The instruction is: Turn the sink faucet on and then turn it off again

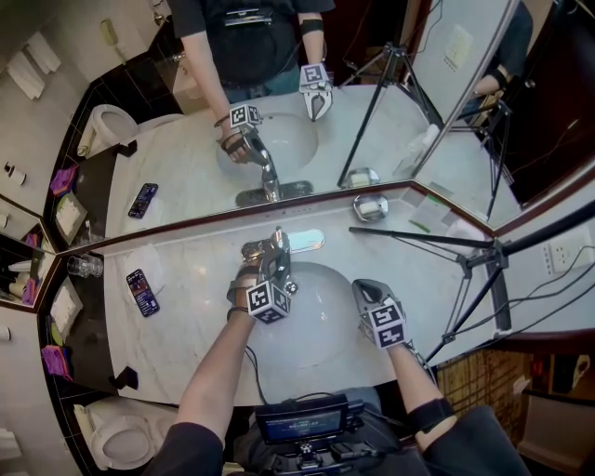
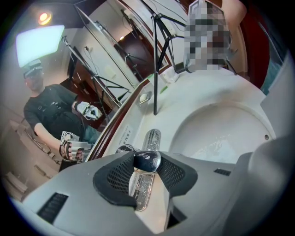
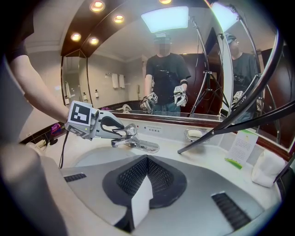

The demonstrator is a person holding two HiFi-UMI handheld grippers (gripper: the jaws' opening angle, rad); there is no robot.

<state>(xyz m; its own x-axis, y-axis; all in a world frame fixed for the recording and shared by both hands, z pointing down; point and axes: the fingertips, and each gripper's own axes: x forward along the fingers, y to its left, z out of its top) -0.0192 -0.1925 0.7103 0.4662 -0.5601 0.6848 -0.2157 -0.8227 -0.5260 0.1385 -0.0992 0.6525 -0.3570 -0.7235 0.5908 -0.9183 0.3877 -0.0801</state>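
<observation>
Right forearm stretched over near counter edge; right gripper [image 1: 363, 288] angled down above sink [image 1: 321, 321], jaws closed together, holding nothing. Left forearm reaching further; left gripper [image 1: 267, 260] tilted down, jaws partway apart, clamped on faucet handle [image 2: 147, 161] at sink's rear, below mirror [image 1: 372, 93].

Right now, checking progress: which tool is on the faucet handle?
The left tool, pads clamped on the faucet handle; the right tool hovers shut, empty, by the basin.

White marble counter [image 1: 186, 339], angled wall mirrors [image 1: 372, 112], toilet [image 1: 121, 444] lower left, ceiling lights [image 3: 97, 5] lit.
</observation>
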